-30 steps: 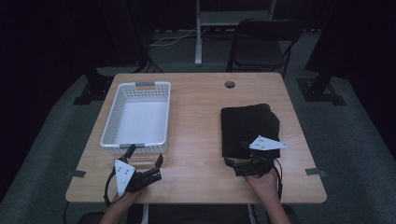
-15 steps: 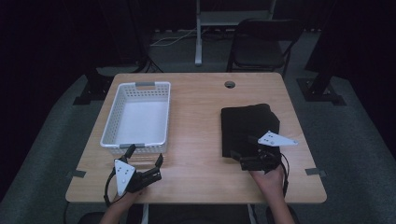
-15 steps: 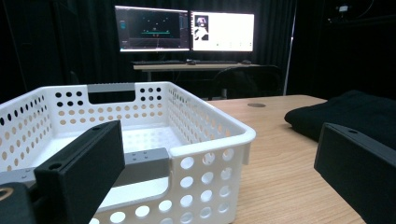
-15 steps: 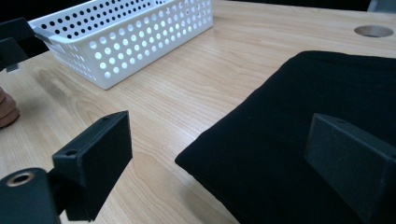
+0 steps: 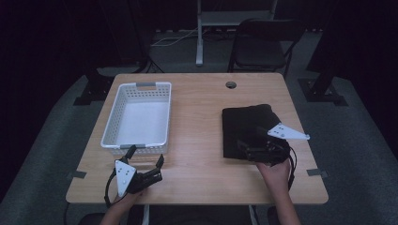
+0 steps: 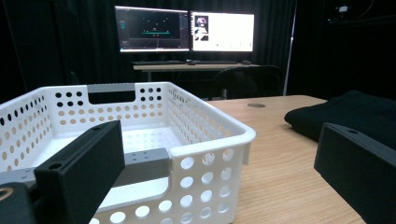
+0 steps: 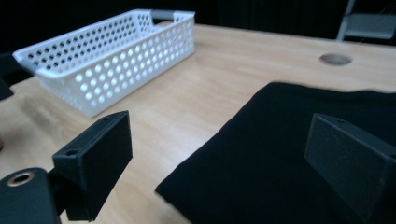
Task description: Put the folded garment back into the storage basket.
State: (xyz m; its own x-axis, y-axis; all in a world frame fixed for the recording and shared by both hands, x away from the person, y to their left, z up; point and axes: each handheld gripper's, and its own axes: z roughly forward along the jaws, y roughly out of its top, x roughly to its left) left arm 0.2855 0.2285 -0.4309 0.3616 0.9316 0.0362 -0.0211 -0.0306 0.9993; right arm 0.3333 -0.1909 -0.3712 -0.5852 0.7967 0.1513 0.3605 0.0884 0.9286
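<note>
Folded black cloth (image 5: 248,126) lies under the right gripper (image 5: 245,147), jaws wide, holding nothing. Left gripper (image 5: 146,157) gapes empty before the white basket (image 5: 110,123).

In the left gripper view, the left gripper (image 6: 219,172) holds its two black jaws wide apart at the bottom corners, a white perforated basket (image 6: 205,140) fills the left and centre, a folded black cloth (image 6: 355,114) lies at right on the wooden table (image 6: 275,168), and two lit monitors (image 6: 187,30) glow at top.
</note>
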